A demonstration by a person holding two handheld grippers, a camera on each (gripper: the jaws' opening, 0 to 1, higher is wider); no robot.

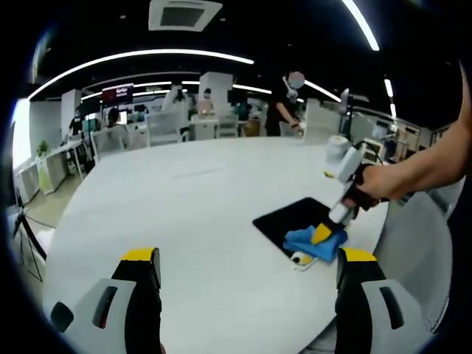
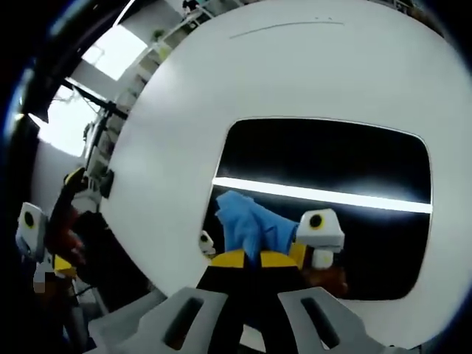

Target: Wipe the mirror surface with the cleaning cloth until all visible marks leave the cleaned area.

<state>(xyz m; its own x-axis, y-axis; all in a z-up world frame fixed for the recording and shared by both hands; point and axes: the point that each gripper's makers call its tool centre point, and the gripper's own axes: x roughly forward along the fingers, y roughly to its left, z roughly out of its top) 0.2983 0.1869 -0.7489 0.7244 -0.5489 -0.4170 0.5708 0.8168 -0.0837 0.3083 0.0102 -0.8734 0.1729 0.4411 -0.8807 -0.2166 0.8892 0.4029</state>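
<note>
the mirror (image 2: 324, 162) lies flat near one edge of the round white table (image 1: 192, 214), a dark rounded rectangle that reflects a bright ceiling light as a band across its middle. the right gripper (image 2: 258, 258) has its yellow-tipped jaws closed tight on the blue cleaning cloth (image 2: 251, 221), and the cloth is pressed onto the mirror's near edge, towards one corner. in the left gripper view the same cloth (image 1: 313, 242) shows as a bunched blue lump at the end of the mirror nearest the table edge, under the right gripper held by a person's hand (image 1: 376, 183). the left gripper (image 1: 247, 269) hangs over bare table well apart from the mirror, its jaws wide apart with nothing between them.

as a judgement, wiping is under way but far from proven finished: the cloth covers just one corner region, and most of the glass lies beyond it. no marks can be made out on the dark surface at this sharpness, so i cannot tell how much is already clean; the far half looks like what is left to pass over
</note>
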